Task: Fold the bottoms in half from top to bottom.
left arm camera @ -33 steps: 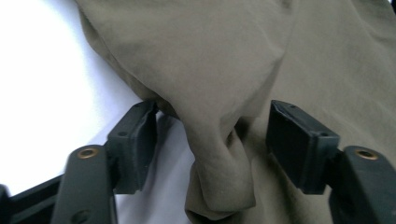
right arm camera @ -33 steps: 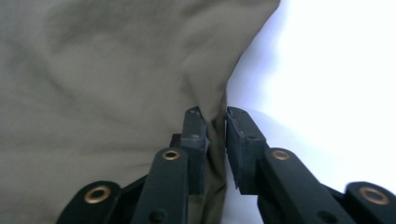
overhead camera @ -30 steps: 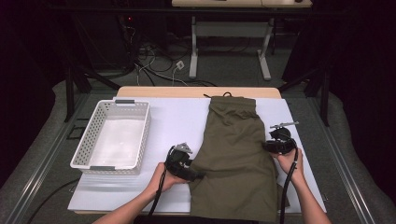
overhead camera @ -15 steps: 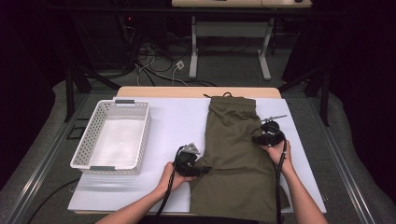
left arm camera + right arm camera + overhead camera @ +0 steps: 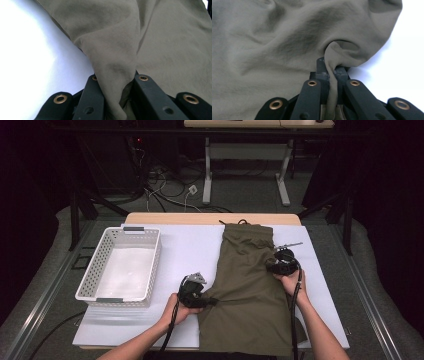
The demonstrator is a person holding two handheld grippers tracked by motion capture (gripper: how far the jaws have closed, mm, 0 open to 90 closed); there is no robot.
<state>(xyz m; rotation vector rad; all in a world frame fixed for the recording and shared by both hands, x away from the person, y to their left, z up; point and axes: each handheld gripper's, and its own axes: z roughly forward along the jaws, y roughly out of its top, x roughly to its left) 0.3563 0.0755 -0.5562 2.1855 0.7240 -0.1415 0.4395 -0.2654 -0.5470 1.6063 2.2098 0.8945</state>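
An olive-green garment lies lengthwise on the white table cover, its waistband at the far end. My left gripper sits at the cloth's left edge. Its jaws have just been closing and are now shut on a raised fold of the garment; the left gripper view shows the left gripper pinching it. My right gripper is at the cloth's right edge. Its jaws have also just been closing and hold a pinched ridge of the garment at the right gripper.
A white perforated basket stands on the left part of the table with nothing in it. Bare white cover lies between basket and cloth. Desk legs and cables are on the floor beyond the table's far edge.
My right gripper has moved left onto the garment's right edge. The left gripper has stayed at the left edge. A hand holds each gripper as before.
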